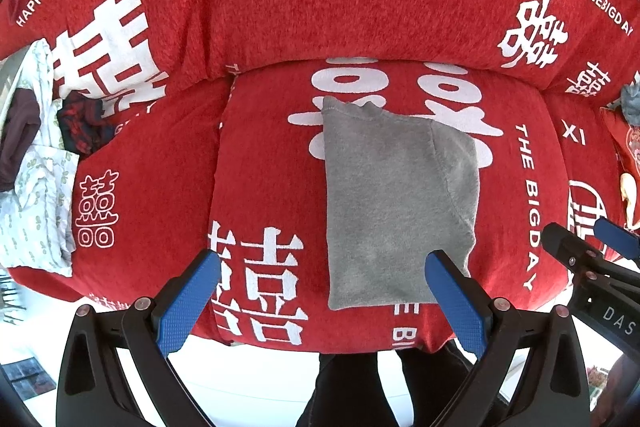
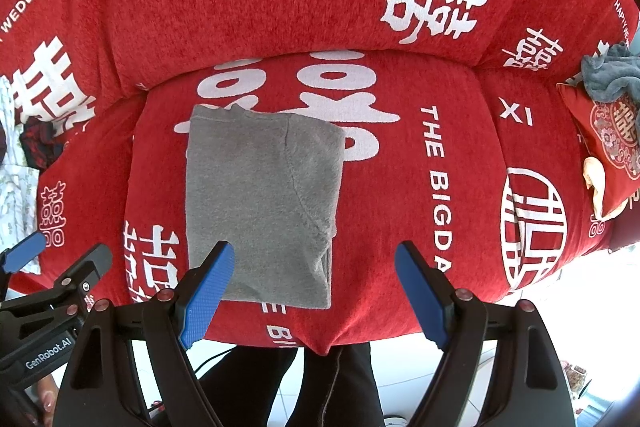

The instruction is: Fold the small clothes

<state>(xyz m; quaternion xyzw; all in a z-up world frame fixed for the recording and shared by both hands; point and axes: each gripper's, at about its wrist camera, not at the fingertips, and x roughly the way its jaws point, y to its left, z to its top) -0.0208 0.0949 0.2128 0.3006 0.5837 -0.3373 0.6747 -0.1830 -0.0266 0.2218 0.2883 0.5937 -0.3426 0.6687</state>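
A small grey garment (image 1: 396,195) lies folded flat into a rough rectangle on the middle seat cushion of a red sofa (image 1: 280,27); it also shows in the right wrist view (image 2: 264,203). My left gripper (image 1: 322,259) is open and empty, hovering over the garment's near left edge. My right gripper (image 2: 314,251) is open and empty above the garment's near right corner. Each gripper shows at the edge of the other's view, the right one (image 1: 580,247) and the left one (image 2: 60,255).
A pile of unfolded clothes (image 1: 36,163), white patterned and dark pieces, sits on the left seat. A red cushion (image 2: 612,143) with a grey cloth (image 2: 612,75) on it lies at the right. The sofa's front edge and white floor (image 2: 400,367) are below me.
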